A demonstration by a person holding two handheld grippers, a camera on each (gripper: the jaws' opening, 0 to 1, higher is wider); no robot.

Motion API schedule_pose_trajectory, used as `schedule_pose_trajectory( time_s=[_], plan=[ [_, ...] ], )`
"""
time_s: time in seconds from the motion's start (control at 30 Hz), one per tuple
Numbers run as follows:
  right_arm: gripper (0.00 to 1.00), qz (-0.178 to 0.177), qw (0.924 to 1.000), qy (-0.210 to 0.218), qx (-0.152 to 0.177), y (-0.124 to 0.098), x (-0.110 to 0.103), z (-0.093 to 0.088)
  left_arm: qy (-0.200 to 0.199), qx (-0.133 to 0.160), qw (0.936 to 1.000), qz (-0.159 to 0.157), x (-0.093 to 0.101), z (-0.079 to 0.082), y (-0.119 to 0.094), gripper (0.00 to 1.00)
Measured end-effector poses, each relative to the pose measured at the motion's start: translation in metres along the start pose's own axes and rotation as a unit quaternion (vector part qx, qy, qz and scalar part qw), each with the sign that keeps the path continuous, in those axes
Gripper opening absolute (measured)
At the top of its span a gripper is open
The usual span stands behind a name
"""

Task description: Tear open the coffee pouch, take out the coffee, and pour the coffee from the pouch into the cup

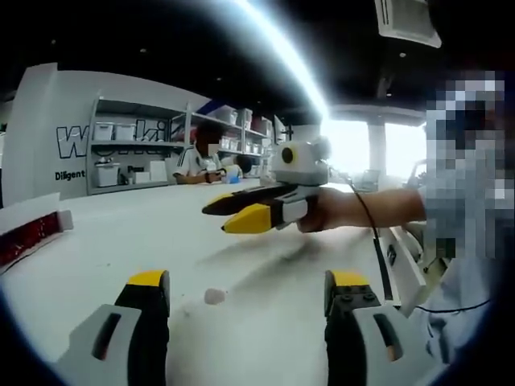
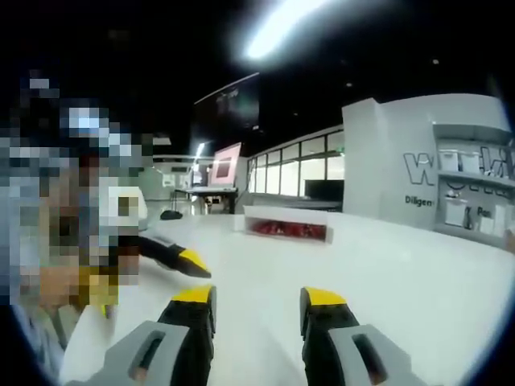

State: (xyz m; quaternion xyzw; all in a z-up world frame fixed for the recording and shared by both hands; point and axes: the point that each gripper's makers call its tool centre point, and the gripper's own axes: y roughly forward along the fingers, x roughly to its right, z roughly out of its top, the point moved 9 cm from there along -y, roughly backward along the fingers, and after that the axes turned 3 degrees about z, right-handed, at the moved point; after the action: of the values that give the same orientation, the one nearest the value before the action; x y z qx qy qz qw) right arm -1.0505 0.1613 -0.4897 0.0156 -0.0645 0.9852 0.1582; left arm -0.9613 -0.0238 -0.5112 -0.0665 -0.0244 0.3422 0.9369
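Both raised over bench (image 1: 241,265), nothing held. Left gripper (image 1: 245,301) jaws wide; right gripper (image 2: 256,310) jaws narrower, apart. Red-filled box (image 2: 287,224) well ahead, untouched, likely awaiting approach.

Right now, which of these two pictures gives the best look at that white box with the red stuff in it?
The right gripper view: the white box sits near the middle on the white table, its whole front and red contents visible. The left gripper view catches only part of it, cut by the picture's left edge.
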Motion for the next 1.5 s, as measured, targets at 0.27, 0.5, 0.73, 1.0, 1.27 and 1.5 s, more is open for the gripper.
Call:
schedule_pose_trajectory(
  time_s=[0.27,0.5,0.73,1.0,1.27,1.5],
  plan=[
    [0.42,0.004,1.0,-0.002,-0.002,0.005,-0.002,0.003,0.003,0.003,1.0,0.001,0.0,0.001,0.0,0.8],
    [0.42,0.004,1.0,-0.003,-0.004,0.009,-0.003,0.003,0.009,0.004,0.9999,0.01,0.0,0.001,-0.001,0.8],
    [0.42,0.003,1.0,-0.004,-0.007,0.011,-0.002,0.003,0.009,0.004,0.9998,0.015,0.0,0.001,-0.001,0.8],
    [0.42,0.003,0.9999,-0.006,-0.008,0.015,-0.002,0.003,0.009,0.006,0.9998,0.016,0.002,0.001,-0.003,0.8],
    [0.42,-0.001,1.0,-0.006,-0.005,0.017,0.0,0.005,0.01,0.008,0.9998,0.016,0.006,0.0,-0.004,0.8],
    [0.42,0.0,1.0,-0.006,-0.005,0.02,0.001,0.005,0.011,0.008,0.9998,0.015,0.009,0.0,-0.005,0.8]
  ],
)
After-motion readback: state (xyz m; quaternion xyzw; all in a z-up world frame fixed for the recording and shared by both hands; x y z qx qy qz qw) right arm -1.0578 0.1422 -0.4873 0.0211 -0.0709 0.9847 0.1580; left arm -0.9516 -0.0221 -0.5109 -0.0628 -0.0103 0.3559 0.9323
